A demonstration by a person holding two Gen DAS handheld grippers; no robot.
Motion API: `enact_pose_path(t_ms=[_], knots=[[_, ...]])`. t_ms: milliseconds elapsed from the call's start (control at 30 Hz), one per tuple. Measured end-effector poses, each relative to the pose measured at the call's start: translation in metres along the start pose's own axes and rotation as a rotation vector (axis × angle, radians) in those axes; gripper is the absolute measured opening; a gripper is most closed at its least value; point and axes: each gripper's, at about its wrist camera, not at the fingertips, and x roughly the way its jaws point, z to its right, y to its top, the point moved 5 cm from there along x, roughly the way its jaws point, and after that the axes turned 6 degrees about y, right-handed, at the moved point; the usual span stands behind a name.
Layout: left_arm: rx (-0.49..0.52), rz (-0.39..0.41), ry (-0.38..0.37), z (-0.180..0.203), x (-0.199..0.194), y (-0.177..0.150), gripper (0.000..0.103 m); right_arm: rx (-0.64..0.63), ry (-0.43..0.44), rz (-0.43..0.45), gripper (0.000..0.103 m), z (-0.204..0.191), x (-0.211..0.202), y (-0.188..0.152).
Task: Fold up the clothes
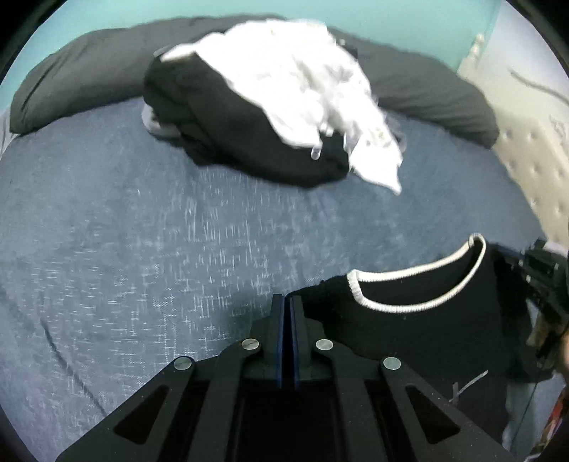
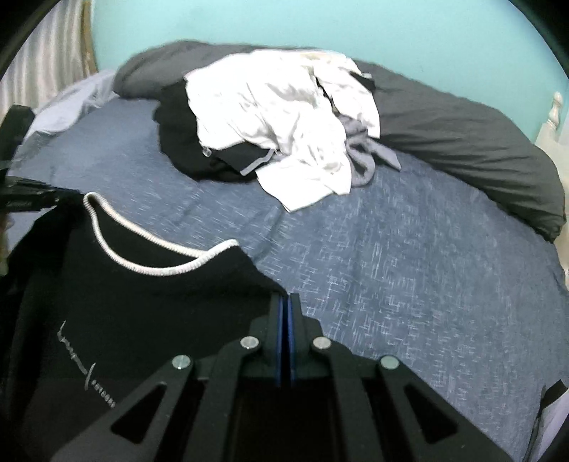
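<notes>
Left wrist view: your left tongs (image 1: 286,302) are closed, the two blue-lined jaws pressed together on one shoulder edge of the black T-shirt (image 1: 409,341). The shirt hangs from that pinch toward 3 o'clock, its white-ribbed neckline (image 1: 419,280) open and facing the camera. At the 3 o'clock rim of the frame you can see the other tool (image 1: 544,280), dark and partly cut off, at the shirt's far shoulder.

Right wrist view: your right tongs (image 2: 286,302) are likewise closed, nipping the opposite shoulder edge of the same black T-shirt (image 2: 117,302). Here the garment spreads toward 9 o'clock, and a pale printed logo (image 2: 85,369) shows on its chest at about 8 o'clock. The shirt is held between both tongs above the near part of the bed (image 2: 409,284), whose blue flecked sheet fills the middle of both views.

At 12 o'clock in each view lies the pile of unfolded clothes (image 2: 270,121): a white garment (image 1: 306,89) draped over a black one (image 1: 220,128), with a grey piece (image 2: 362,156) at its 3 o'clock side in the right wrist view. The pile rests on the sheet, well apart from the held shirt. Behind it runs a dark grey duvet (image 2: 462,142), touching the pile's far side, against a turquoise wall (image 2: 355,25).
</notes>
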Motion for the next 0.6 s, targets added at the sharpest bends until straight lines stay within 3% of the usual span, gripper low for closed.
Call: enact_pose_path(t_ms=[233, 400, 467, 533, 600], knots=[[0.032, -0.047, 0.043, 0.002, 0.032, -0.014, 0.003, 0.051, 0.001, -0.080, 0.002, 0.006, 0.043, -0.012], [0.001, -0.039, 0.000, 0.000, 0.026, -0.017, 0.008, 0.107, 0.038, -0.079, 0.005, 0.009, 0.050, -0.020], [-0.024, -0.024, -0.026, -0.005, 0.015, -0.014, 0.015, 0.121, 0.041, -0.039, 0.015, 0.014, 0.039, -0.019], [-0.047, -0.005, -0.046, -0.010, -0.001, -0.012, 0.026, 0.164, 0.058, -0.006, 0.034, 0.022, 0.025, -0.018], [-0.066, 0.020, -0.057, -0.015, -0.022, -0.011, 0.027, 0.206, 0.094, 0.007, 0.036, 0.025, 0.006, -0.025]])
